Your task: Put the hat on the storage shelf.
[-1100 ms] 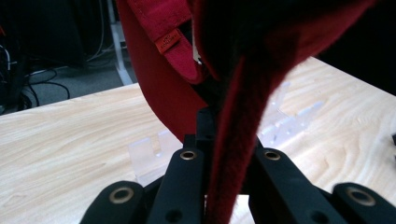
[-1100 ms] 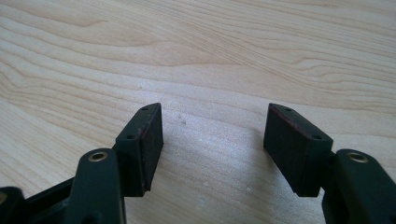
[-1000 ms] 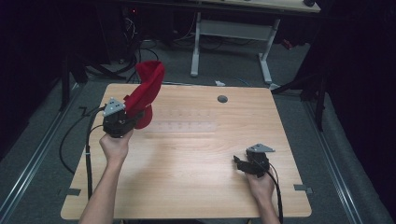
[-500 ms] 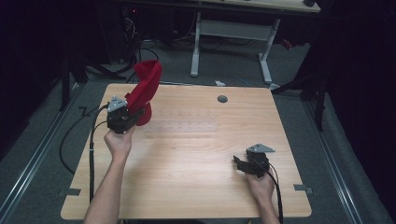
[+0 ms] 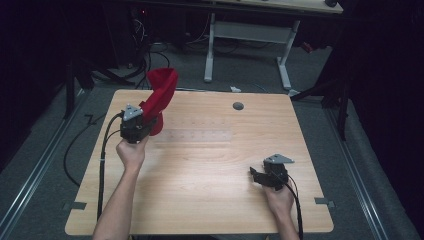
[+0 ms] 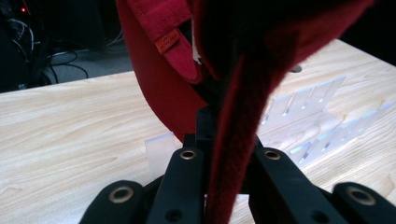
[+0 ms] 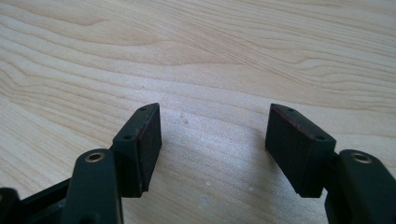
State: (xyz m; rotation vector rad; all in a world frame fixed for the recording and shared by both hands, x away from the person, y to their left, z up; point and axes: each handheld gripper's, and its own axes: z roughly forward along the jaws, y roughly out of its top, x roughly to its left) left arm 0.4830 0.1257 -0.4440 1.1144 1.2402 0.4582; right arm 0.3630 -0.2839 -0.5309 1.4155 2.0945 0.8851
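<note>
Red cap (image 5: 161,95) above pale wooden table (image 5: 210,170)

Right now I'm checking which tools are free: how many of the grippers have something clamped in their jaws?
1. The left gripper at the table's far left is shut on the red cap. The right gripper, near right, is open over bare wood.

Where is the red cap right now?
In the high view the red cap is at the table's far left, clamped in the left gripper, above the clear plastic rack.
</note>
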